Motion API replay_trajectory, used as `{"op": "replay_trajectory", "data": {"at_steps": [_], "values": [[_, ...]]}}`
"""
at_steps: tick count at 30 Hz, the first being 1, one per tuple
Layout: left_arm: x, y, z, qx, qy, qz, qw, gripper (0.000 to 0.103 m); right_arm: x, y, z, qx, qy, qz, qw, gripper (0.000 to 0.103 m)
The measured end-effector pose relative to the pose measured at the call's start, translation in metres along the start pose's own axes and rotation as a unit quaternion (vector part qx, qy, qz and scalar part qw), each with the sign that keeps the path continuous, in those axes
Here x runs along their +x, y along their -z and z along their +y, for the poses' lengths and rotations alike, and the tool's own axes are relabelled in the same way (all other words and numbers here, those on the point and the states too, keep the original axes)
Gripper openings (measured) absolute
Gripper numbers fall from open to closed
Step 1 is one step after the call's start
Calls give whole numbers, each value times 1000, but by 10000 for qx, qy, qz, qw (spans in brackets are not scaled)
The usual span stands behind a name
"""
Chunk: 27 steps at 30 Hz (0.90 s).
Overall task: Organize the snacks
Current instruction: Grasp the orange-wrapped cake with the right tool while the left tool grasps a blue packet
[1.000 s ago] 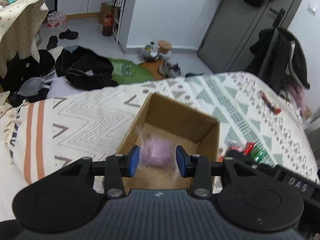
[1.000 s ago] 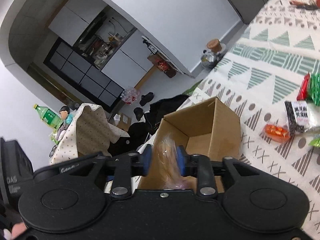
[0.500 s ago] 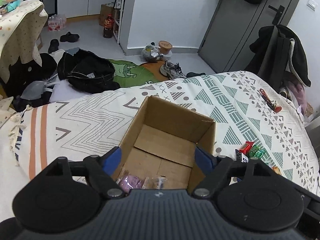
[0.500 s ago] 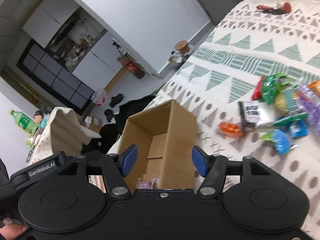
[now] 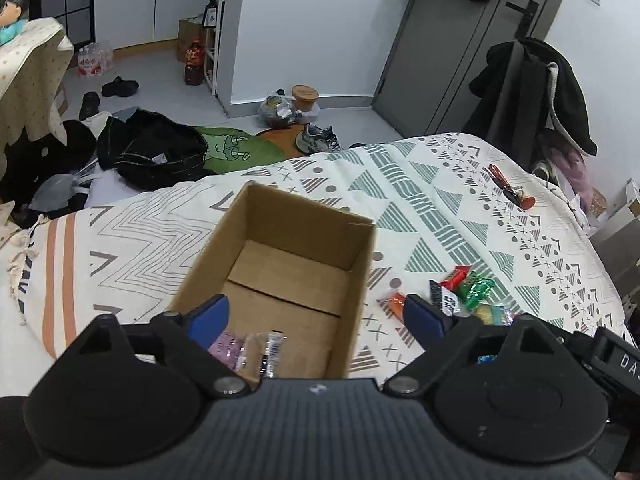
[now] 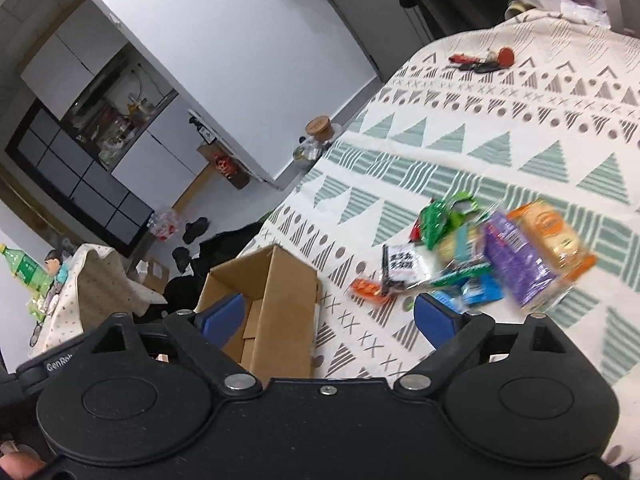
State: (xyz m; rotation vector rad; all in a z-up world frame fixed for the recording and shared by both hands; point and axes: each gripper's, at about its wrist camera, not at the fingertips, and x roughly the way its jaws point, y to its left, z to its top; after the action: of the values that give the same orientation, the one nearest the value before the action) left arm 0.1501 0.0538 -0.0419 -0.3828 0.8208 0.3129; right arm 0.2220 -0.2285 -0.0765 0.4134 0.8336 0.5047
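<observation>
Both tongs, left (image 5: 316,314) and right (image 6: 328,318), have just been opened and are held released, nothing between them. Two dropped packets (image 5: 250,350) are now seen inside the cardboard box (image 5: 362,248); remaining snacks (image 6: 472,252) are piled right of the box, so that pile is likely fetched next.

Two close wrist views angled down, sharing the cardboard box (image 5: 280,264) and bedspread (image 6: 460,148).

Box (image 5: 280,248) stood on bed (image 5: 440,200); two snack packets (image 5: 248,350) lay inside; snack pile (image 5: 464,292) lay right of box.
</observation>
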Motion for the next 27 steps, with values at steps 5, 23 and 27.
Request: {"op": "replay_trajectory", "data": {"at_steps": [5, 23, 27], "values": [[-6, 3, -20, 188, 131, -51, 9997, 103, -21, -9, -7, -182, 47, -85, 9998, 93], [11, 25, -92, 350, 582, 139, 9976, 103, -64, -33, -93, 75, 575, -561, 9967, 99], [22, 30, -109, 408, 548, 218, 9974, 103, -66, -37, -118, 357, 657, -590, 9955, 99]]}}
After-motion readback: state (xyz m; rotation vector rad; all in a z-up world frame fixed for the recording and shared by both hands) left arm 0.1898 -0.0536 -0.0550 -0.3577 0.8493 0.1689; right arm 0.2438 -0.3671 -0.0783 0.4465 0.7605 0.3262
